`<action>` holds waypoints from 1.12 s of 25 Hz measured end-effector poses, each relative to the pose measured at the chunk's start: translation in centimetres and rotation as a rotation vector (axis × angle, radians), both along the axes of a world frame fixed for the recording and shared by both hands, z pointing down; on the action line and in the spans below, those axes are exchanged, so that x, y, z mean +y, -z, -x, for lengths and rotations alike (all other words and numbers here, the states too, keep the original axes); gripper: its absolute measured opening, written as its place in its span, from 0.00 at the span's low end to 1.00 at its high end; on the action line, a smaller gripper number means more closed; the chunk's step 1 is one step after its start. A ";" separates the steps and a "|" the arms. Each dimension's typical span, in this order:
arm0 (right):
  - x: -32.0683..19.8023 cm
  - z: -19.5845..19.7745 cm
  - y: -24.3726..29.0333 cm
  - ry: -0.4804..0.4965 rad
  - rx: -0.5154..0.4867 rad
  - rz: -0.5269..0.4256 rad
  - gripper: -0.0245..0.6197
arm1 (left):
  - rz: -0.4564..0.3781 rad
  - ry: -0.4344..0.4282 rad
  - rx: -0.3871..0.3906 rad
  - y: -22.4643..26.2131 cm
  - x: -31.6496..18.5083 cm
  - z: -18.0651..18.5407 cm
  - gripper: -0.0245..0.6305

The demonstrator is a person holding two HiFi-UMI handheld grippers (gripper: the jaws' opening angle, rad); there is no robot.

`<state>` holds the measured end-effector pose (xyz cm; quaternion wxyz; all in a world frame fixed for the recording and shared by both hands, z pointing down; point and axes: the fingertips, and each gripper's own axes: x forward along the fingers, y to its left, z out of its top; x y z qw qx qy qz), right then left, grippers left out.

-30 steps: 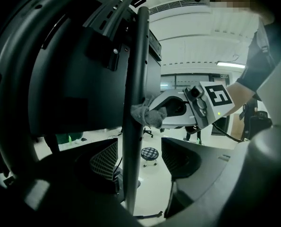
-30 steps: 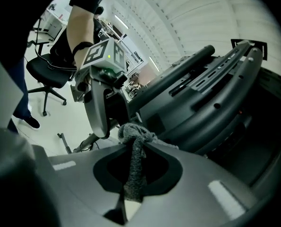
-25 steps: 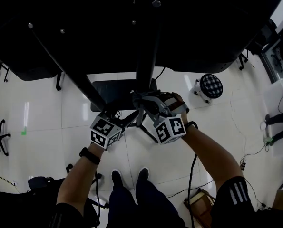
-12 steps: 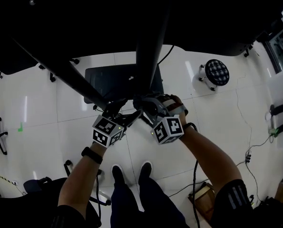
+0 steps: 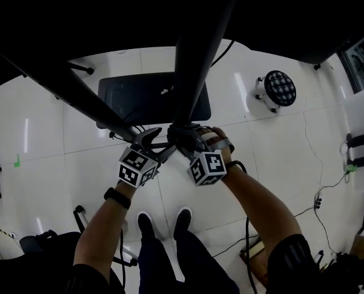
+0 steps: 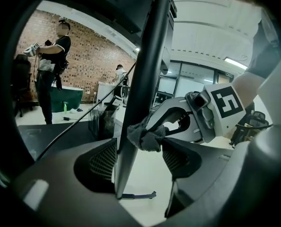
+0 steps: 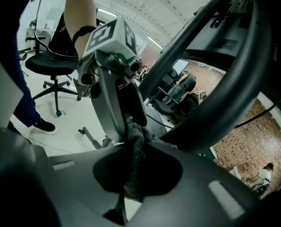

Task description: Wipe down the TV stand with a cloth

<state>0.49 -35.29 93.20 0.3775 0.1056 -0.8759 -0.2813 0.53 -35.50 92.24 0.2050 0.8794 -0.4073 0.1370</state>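
The TV stand's black pole runs down to its dark base plate on the white floor. My right gripper is shut on a grey cloth, which is pressed against the pole. In the left gripper view the cloth bunches against the pole's right side. My left gripper sits just left of it, jaws open with the pole between them. A slanted black strut of the stand crosses on the left.
A round stool stands on the floor to the right. A cable trails at the right, and my feet are below the grippers. An office chair and a person by a brick wall stand farther off.
Both grippers have stayed together at the pole and drifted slightly left and lower in the head view. The stand's base now shows higher in the view.
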 end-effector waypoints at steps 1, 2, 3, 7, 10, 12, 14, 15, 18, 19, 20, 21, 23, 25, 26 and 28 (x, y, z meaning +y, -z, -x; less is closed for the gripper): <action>0.0 -0.1 -1.1 -0.006 0.006 0.014 0.07 | 0.008 0.000 0.002 -0.6 0.0 0.0 0.53; -0.1 -0.1 -2.1 -0.014 0.009 0.029 0.07 | 0.013 0.003 0.001 -1.2 0.1 0.0 0.53; -0.1 -0.1 -2.9 -0.023 0.011 0.046 0.07 | 0.017 0.005 -0.001 -1.8 0.1 0.1 0.53; -0.2 -0.1 -5.9 -0.052 0.038 0.106 0.07 | 0.049 0.001 -0.005 -3.8 0.9 0.2 0.53; -0.1 -0.4 -7.2 -0.077 0.056 0.149 0.07 | 0.068 -0.001 0.002 -4.4 1.7 0.1 0.53; 0.3 -0.5 -7.0 -0.097 0.041 0.177 0.07 | 0.067 -0.005 0.005 -4.0 2.2 0.2 0.53; 1.3 -0.6 -5.7 -0.114 0.006 0.204 0.07 | 0.063 -0.020 0.000 -3.1 3.1 0.4 0.54; 2.1 -0.7 -4.7 -0.125 -0.025 0.222 0.07 | 0.053 -0.029 -0.002 -2.3 3.6 0.4 0.54; 5.0 -0.9 0.0 -0.180 -0.161 0.324 0.07 | 0.012 -0.049 0.016 1.9 5.6 0.4 0.54; 6.1 -0.9 2.0 -0.197 -0.210 0.358 0.07 | -0.008 -0.055 0.020 3.6 6.3 0.5 0.54; 7.3 -1.0 4.0 -0.206 -0.254 0.382 0.07 | -0.037 -0.060 0.016 5.4 7.0 0.7 0.54; 8.6 -1.0 6.1 -0.207 -0.286 0.393 0.07 | -0.069 -0.065 0.006 7.3 7.7 1.1 0.54; 10.7 -1.4 10.2 -0.201 -0.326 0.385 0.07 | -0.128 -0.074 -0.007 11.3 9.4 1.8 0.54; 12.4 -2.0 14.5 -0.209 -0.371 0.371 0.07 | -0.170 -0.082 -0.005 15.2 11.5 2.5 0.54; 13.2 -2.1 16.7 -0.216 -0.400 0.364 0.07 | -0.187 -0.090 -0.005 17.0 12.7 2.7 0.54; 14.5 -2.0 21.7 -0.232 -0.463 0.341 0.07 | -0.219 -0.116 -0.012 20.3 15.4 3.1 0.54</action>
